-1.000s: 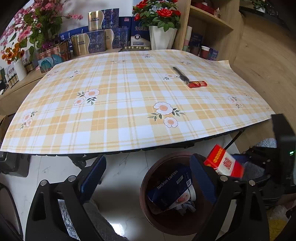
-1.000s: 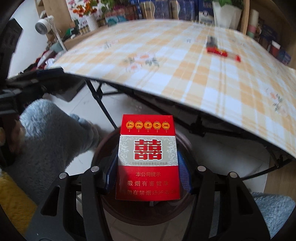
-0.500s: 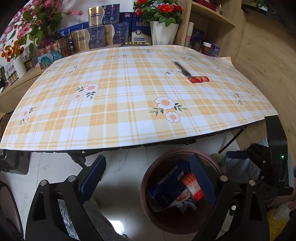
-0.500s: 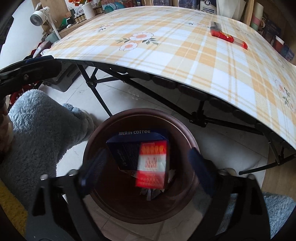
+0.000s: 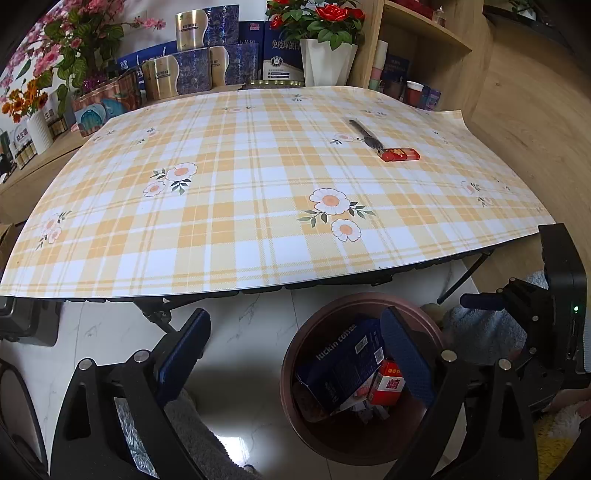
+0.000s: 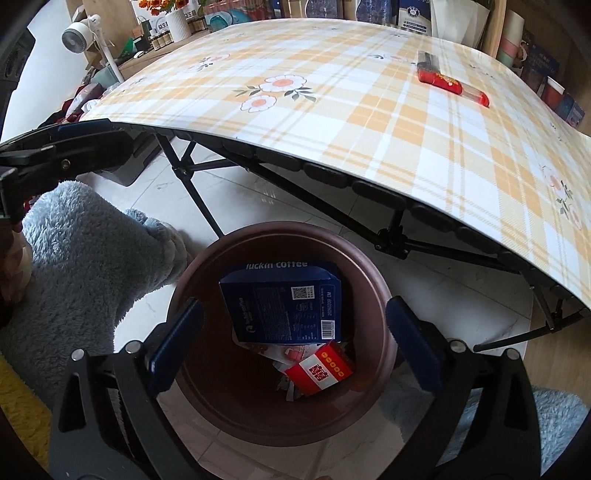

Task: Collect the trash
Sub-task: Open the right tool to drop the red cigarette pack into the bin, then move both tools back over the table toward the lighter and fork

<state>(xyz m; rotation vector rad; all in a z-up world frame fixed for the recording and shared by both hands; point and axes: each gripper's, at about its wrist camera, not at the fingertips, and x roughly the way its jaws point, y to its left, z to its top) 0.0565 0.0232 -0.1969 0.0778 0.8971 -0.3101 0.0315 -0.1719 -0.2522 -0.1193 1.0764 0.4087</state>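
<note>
A brown round bin stands on the floor under the table's front edge. Inside it lie a red cigarette pack and a blue coffee box; the left wrist view shows the bin, the pack and the box too. My right gripper hangs over the bin, its jaws opening wide with nothing between them. My left gripper is open and empty, above the floor just left of the bin. A red lighter and a dark flat strip lie on the table.
The folding table wears a yellow plaid cloth with flowers. Boxes and a white flower pot line its far side, with a wooden shelf at right. Fluffy grey-blue fabric lies left of the bin. A white fan stands far left.
The red cigarette pack left my right gripper and dropped into the bin beside the blue box. The right jaws spread wide. The left gripper kept still.
</note>
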